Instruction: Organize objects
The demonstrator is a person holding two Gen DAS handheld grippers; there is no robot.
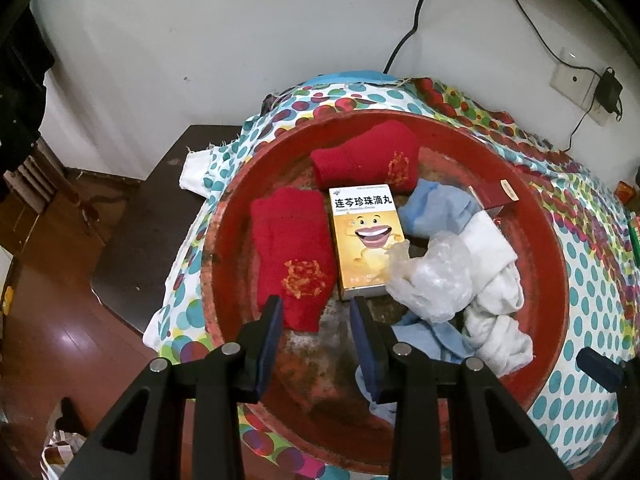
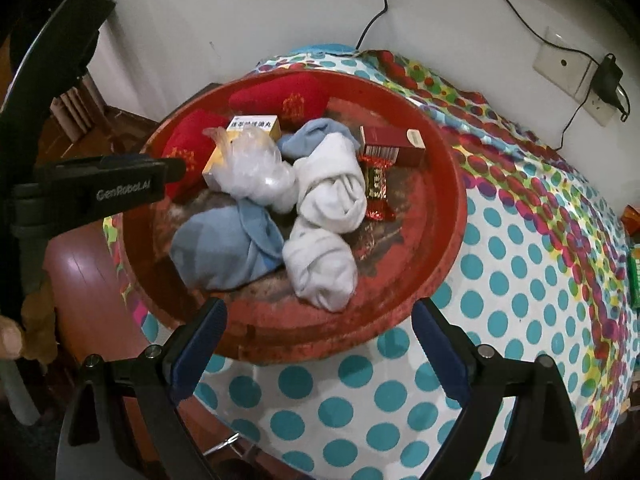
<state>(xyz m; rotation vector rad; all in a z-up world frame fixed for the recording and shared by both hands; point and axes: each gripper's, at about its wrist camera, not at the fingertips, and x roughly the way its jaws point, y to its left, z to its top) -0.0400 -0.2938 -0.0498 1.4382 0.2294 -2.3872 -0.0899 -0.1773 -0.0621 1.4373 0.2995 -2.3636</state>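
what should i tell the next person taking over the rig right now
Left gripper: part open, empty, over the red basin.
Right gripper: wide open, empty, at the basin's near rim.
In the basin: two red socks, yellow medicine box, plastic bag, blue socks, white socks, red box, candy.
Done: nothing visibly sorted.
Left: organize all of it.

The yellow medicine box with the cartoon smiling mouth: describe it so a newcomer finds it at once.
Start at the big round red tray on the polka-dot tablecloth. Near its middle, the yellow cardboard medicine box lies flat between a red knitted sock and a crumpled clear plastic bag. It is the only yellow thing there, printed with a grinning mouth.
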